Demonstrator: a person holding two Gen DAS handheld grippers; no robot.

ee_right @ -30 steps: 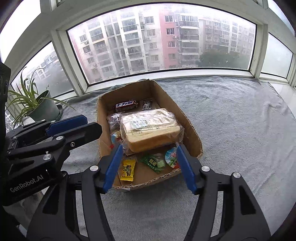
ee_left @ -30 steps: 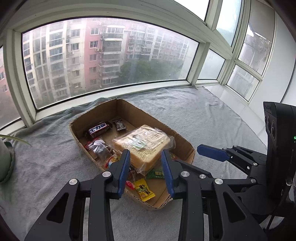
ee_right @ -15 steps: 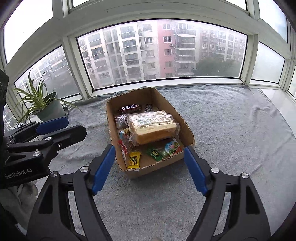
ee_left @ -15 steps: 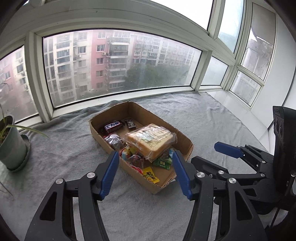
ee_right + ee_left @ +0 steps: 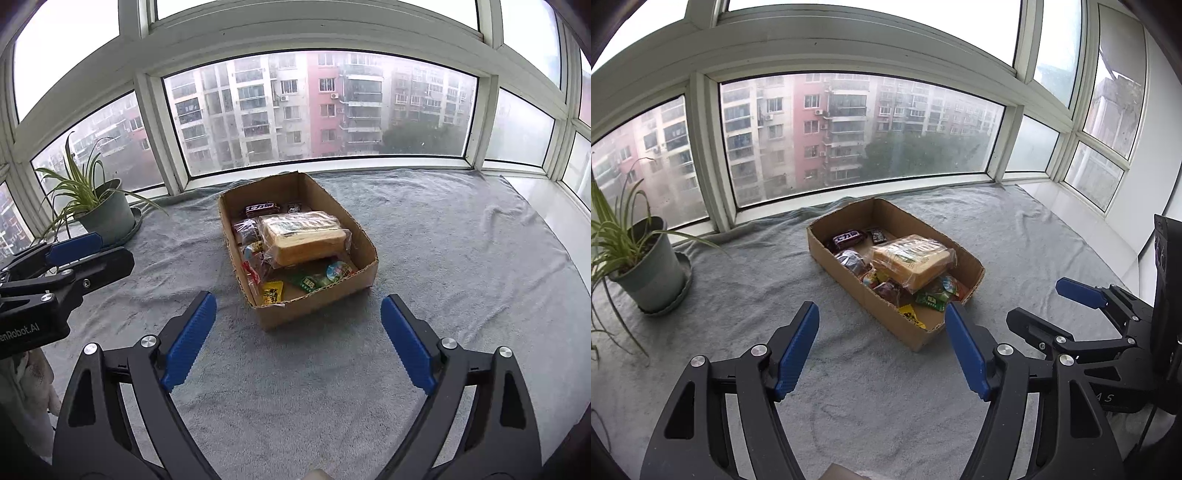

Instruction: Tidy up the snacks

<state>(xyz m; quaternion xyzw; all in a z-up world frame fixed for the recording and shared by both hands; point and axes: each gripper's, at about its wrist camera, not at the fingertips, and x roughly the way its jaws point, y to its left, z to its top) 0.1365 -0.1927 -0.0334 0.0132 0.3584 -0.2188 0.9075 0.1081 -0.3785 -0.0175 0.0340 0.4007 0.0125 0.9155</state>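
Your two tongs have backed up and away from the cardboard box [image 5: 295, 254], and both have let go. A second ago the left tongs [image 5: 882, 345] were nearly pinched together over the bread bag; now their jaws are opening with nothing between them but grey blanket [image 5: 849, 387]. The right tongs [image 5: 295, 341] are also opening wide, empty, with the box's near wall showing in the gap.

The bagged bread loaf [image 5: 301, 238] now lies inside the box, resting on top of the smaller snacks. Behind it, against the far wall of the box, sits the chocolate bar [image 5: 260, 209]. In front of it, near the box's front wall, lie the yellow packet [image 5: 272, 291] and the green packet [image 5: 310, 281]. I judge that the loaf has just been set down, and since no snack shows outside the box, the sorting looks close to done.

For room: the blanket is bare on every side of the box, widest to the right of it and in front of it. To the left of the box, well apart, stands the potted plant [image 5: 103, 210], whose long leaves reach toward the box. Behind the box the window frame [image 5: 325, 162] runs near, so retreat toward yourself, not forward. Mind your own tongs too, as they sit near each other in front of the box.
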